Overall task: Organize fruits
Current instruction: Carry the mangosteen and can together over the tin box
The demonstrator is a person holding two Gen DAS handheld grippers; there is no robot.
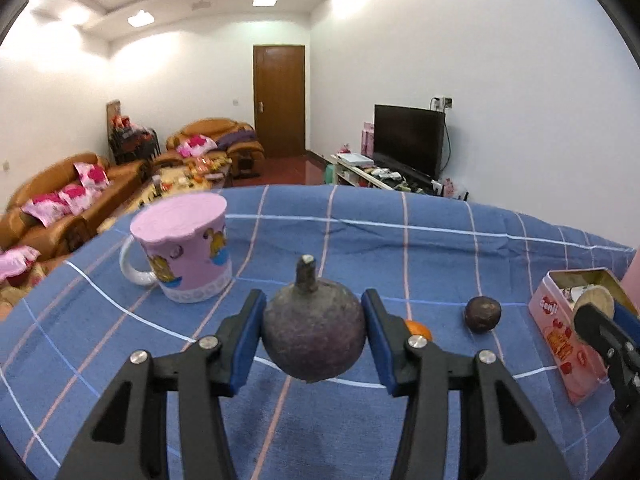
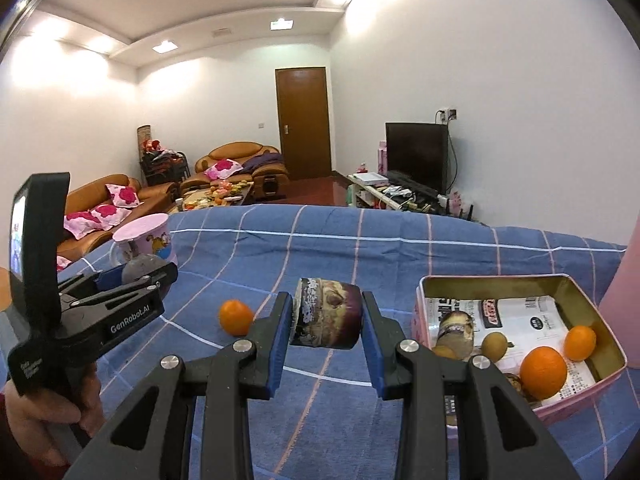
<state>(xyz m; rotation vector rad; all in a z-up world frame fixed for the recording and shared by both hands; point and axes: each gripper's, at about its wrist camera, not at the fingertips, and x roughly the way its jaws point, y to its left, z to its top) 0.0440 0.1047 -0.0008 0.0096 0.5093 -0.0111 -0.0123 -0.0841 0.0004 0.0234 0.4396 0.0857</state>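
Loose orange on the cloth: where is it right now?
Right wrist view: the orange lies on the blue cloth, left of the right gripper, outside the pink tin.

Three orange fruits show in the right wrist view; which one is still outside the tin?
The small orange on the blue cloth, left of the right gripper; the other two lie inside the pink tin.

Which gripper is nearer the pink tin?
Right. The right gripper, shut on a cut fruit piece, hangs just beside the pink tin. The left gripper, shut on a mangosteen, is farther off near the mug.
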